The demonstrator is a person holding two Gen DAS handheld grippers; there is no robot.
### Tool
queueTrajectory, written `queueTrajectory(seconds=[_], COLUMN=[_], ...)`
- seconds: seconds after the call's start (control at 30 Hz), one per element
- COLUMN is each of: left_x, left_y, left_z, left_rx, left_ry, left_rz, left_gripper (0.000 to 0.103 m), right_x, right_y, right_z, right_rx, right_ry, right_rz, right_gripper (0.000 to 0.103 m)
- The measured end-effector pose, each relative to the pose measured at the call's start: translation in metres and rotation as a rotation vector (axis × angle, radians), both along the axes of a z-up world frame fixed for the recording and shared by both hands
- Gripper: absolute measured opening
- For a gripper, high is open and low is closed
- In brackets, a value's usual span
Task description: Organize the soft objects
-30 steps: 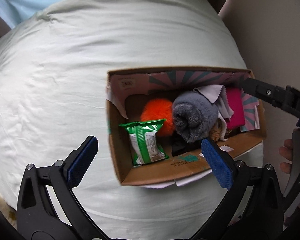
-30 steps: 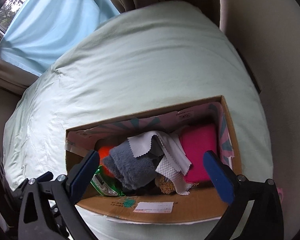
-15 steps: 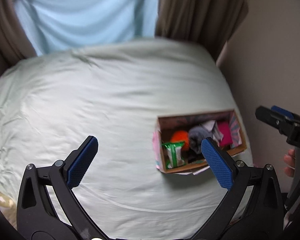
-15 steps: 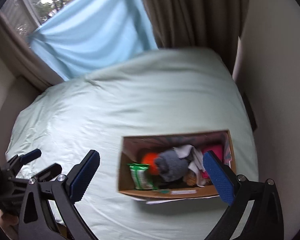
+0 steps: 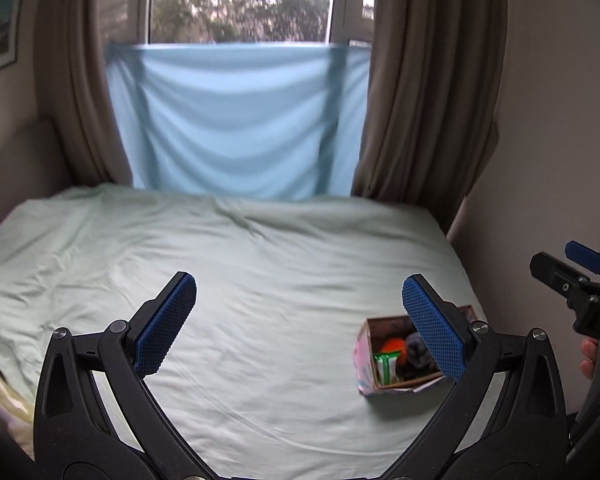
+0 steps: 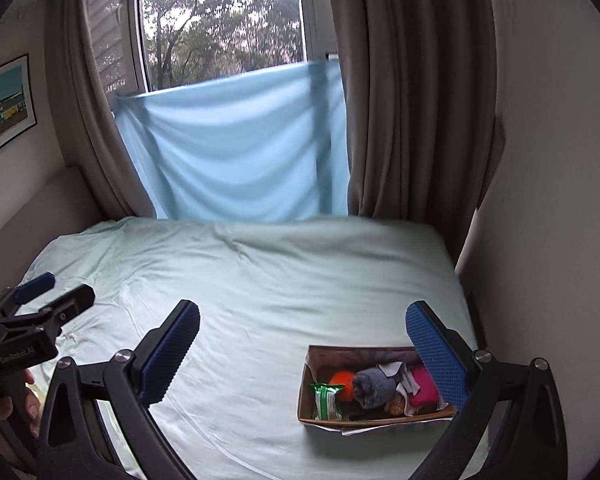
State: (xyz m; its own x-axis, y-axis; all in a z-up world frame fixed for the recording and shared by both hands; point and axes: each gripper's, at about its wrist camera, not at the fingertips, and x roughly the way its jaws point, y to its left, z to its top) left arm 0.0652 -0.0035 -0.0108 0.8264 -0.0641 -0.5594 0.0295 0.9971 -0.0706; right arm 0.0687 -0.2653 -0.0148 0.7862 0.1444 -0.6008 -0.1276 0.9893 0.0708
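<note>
A cardboard box (image 6: 314, 364) sits on the bed's right side, also in the left wrist view (image 5: 364, 334). It holds an orange pom-pom (image 6: 342, 380), a rolled grey sock (image 6: 372, 389), a green packet (image 6: 327, 400), a pink pouch (image 6: 422, 390) and white cloths (image 6: 392, 369). My left gripper (image 5: 300, 322) is open and empty, held high above the bed. My right gripper (image 6: 302, 350) is open and empty, well back from the box. Its right finger hides the box's right end.
The pale green bed sheet (image 6: 260, 280) spreads left of the box. A blue cloth (image 6: 236, 152) hangs over the window between brown curtains (image 6: 412, 100). A wall (image 6: 540, 200) borders the bed on the right. The other gripper shows at the left edge (image 6: 32, 320).
Both grippers have pulled up and back from the box; it now looks small and far. The window and curtains have come into view. Both stay open and empty.
</note>
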Motion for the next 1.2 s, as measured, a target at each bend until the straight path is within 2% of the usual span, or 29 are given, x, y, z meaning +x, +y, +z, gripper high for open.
queueTrajectory(seconds=[0.17,0.27,0.77,1.2], left_x=[-0.018,-0.027,-0.041,-0.048], left_y=[0.006,0.009,0.014,0.008], left_z=[0.013,0.015,0.017,0.017], left_rx=[0.035,0.029,0.038,0.049], left_ry=[-0.064,-0.089,-0.115,-0.123], left_rz=[-0.007,-0.012,-0.014,-0.011], left_gripper=[0.103,0.103,0.103,0.103], right_x=[-0.02,-0.025,-0.039,-0.042], right_y=[0.013,0.014,0.019,0.02], right_z=[0.007,0.007,0.019,0.02], right_rx=[-0.011,-0.021,-0.031,-0.033], right_ry=[-0.035,-0.049,-0.093,-0.095], right_rz=[-0.03,-0.052,-0.09,-0.091], right_gripper=[0.103,0.103,0.103,0.103])
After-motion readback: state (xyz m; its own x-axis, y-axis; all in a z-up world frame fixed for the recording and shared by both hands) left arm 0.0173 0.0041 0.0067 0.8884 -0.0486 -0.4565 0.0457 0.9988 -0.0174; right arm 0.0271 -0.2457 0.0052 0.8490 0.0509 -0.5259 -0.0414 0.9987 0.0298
